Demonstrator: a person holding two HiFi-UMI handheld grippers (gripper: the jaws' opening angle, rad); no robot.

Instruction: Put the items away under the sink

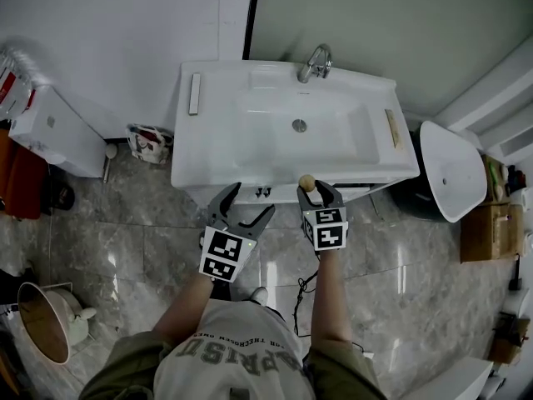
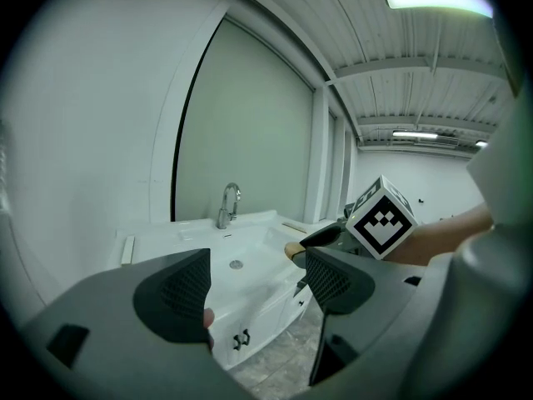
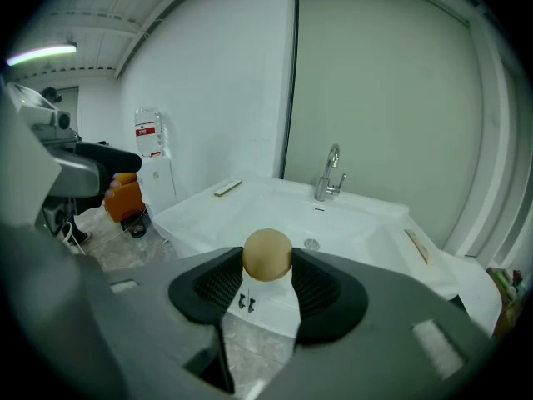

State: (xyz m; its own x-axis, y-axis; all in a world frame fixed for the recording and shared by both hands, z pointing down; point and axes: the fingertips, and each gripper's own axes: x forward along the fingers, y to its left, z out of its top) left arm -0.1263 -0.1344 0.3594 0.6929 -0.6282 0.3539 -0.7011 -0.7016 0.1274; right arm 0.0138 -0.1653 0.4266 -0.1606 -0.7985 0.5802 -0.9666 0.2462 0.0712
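Note:
My right gripper is shut on a small tan ball, held just in front of the white sink's front edge; the tan ball shows between the jaws in the head view too. My left gripper stands open and empty, a little left of the right one, over the floor before the cabinet. The cabinet doors under the sink are closed, with two dark handles. In the left gripper view the right gripper with its marker cube is at the right.
A flat strip lies on the sink's left ledge and a wooden strip on its right ledge. A white box and a small bag stand left; a white basin and cardboard box stand right.

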